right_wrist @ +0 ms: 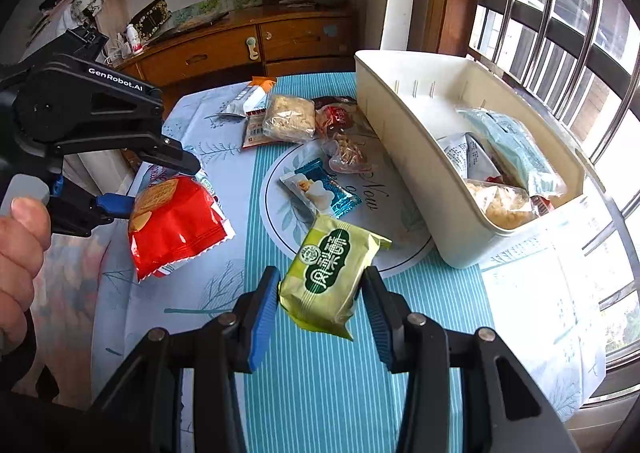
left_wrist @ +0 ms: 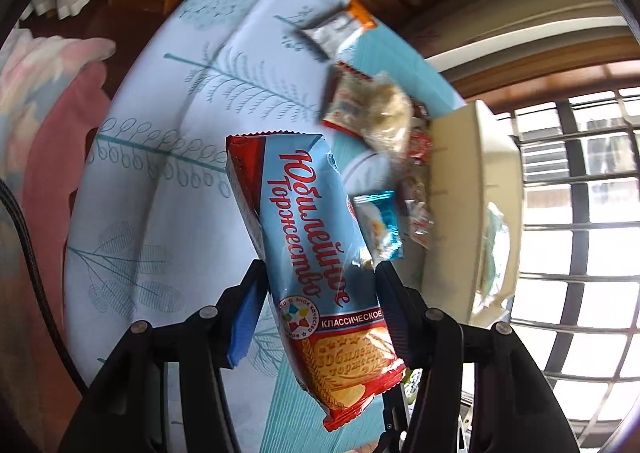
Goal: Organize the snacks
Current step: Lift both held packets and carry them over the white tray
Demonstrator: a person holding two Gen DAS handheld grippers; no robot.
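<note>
Both grippers are carrying snacks above the worktop, the left gripper clamping its jaws on a long red-and-blue biscuit pack, the right gripper gripping a green foil pastry packet, each probably needing lowering into the cream plastic bin at right.

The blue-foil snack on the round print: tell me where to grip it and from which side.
Grip the blue-foil snack across its narrow middle, coming from above. It lies flat and apart from its neighbours, long edges free, and the crimped ends look too thin to hold.
</note>
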